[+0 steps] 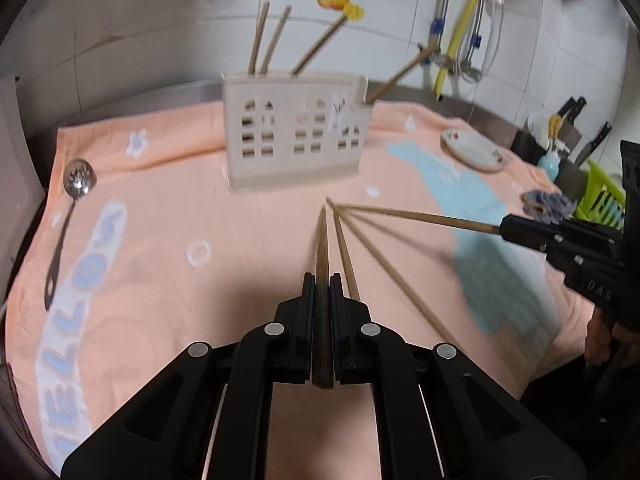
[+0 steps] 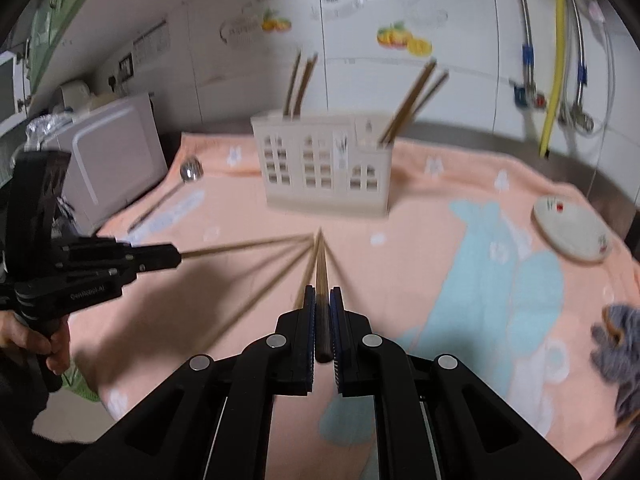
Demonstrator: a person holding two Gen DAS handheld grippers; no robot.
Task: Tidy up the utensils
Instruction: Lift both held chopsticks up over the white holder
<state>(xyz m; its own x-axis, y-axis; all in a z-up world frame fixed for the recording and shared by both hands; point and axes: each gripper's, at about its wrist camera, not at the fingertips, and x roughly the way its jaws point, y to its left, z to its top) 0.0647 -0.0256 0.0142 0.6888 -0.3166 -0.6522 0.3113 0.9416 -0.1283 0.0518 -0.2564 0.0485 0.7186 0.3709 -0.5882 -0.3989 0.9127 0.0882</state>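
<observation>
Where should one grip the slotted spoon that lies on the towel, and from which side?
Grip the slotted spoon at mid-handle, from above, jaws across it. It lies flat on the towel; the handle is thin and straight, while the perforated bowl is wide and rounded.

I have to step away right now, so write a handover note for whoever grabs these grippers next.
Left gripper: shut on a chopstick.
Right gripper: shut on another chopstick.
Both tips point at the holder on the towel.
Done: four chopsticks stand in the holder.
Left: the two held, two loose chopsticks on the towel, and the slotted spoon at the left.
</observation>
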